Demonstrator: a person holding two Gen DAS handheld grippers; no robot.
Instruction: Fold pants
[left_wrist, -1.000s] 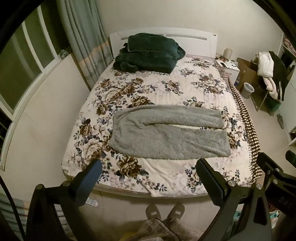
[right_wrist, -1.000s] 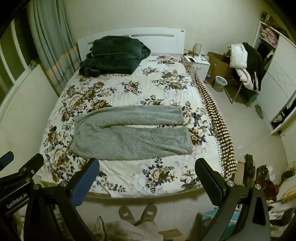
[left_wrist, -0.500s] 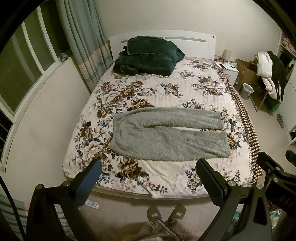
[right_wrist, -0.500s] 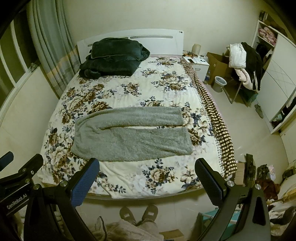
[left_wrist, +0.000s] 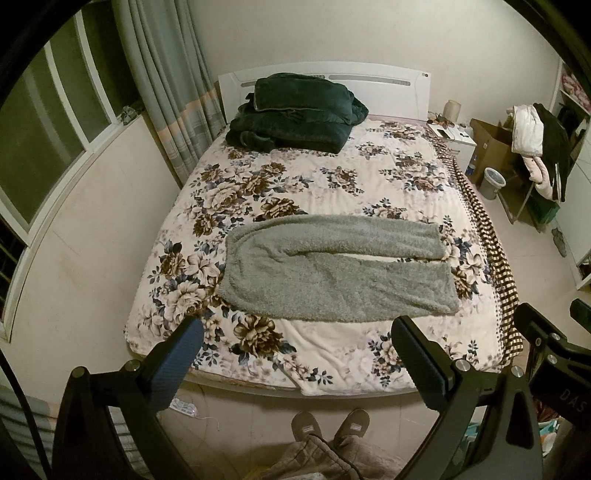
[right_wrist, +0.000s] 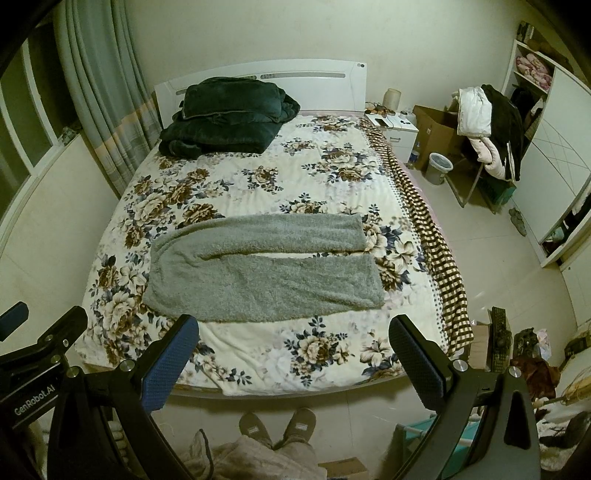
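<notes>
Standing at the foot of the bed (left_wrist: 369, 173) with both claws spread wide and gripping nothing.

I am holding my left gripper (left_wrist: 295, 354) and right gripper (right_wrist: 293, 352) in the air short of the mattress, well apart from the grey fleece pants (left_wrist: 332, 273) (waistband to my left, both legs running right). They are lying flat across the floral blanket (right_wrist: 258, 177), unfolded, while a dark green folded quilt (left_wrist: 295, 110) is sitting against the headboard (right_wrist: 314, 83).

Pants (left_wrist: 332, 273) fuzzy grey fleece; bedspread (left_wrist: 332, 177) soft plush
</notes>
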